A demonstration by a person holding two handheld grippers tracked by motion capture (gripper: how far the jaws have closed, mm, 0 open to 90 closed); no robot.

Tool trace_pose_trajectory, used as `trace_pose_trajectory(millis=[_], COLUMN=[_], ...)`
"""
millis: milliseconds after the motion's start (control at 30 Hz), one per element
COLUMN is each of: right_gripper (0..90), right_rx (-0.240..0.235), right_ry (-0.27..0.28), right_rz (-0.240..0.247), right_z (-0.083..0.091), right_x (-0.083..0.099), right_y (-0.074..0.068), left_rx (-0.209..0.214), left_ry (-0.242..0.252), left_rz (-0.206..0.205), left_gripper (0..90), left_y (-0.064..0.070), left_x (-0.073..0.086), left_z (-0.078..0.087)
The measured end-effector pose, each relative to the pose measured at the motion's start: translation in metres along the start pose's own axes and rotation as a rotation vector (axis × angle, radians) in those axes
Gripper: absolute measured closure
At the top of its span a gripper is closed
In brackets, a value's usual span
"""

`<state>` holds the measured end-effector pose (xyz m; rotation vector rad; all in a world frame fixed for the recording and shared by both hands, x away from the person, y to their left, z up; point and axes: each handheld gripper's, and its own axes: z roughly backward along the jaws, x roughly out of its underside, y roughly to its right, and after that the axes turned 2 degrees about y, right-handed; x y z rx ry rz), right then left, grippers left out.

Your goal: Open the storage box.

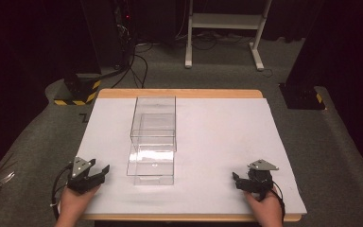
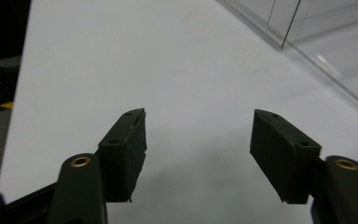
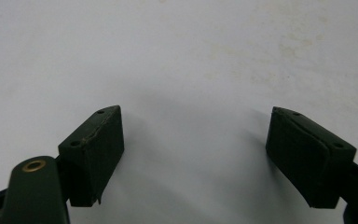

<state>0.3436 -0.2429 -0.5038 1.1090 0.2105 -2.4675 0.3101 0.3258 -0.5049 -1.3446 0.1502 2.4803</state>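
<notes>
tongs (image 1: 100,173) (image 1: 238,182) rest low, jaws apart.

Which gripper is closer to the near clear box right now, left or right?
Left. The left gripper sits just off the left side of the near clear box, jaws open. The right gripper is well off to the box's right, also open, over bare white table.
</notes>
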Motion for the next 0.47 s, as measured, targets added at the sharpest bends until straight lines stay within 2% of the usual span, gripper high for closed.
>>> trace_pose_trajectory(millis=[33, 67, 100, 467], right_gripper=[19.2, 19.2, 19.2, 17.1], right_rx=[0.0, 0.0, 0.0, 0.013], right_ry=[0.0, 0.0, 0.001, -0.001], right_rz=[0.0, 0.0, 0.002, 0.003], right_z=[0.0, 0.0, 0.0, 0.0], right_x=[0.0, 0.0, 0.0, -0.0001], right_y=[0.0, 0.0, 0.0002, -0.0006], left_rx=[0.005, 0.016, 0.026, 0.027], left_ry=[-0.041, -0.089, -0.099, -0.098], left_rz=[-0.002, -0.007, 0.017, 0.024], left_gripper=[32.1, 28.2, 27.4, 28.2], left_y=[0.0013, 0.0018, 0.0008, 0.001], left_x=[-0.0013, -0.0024, -0.0025, -0.0022], left_z=[-0.0039, -0.0081, -0.009, -0.0091])
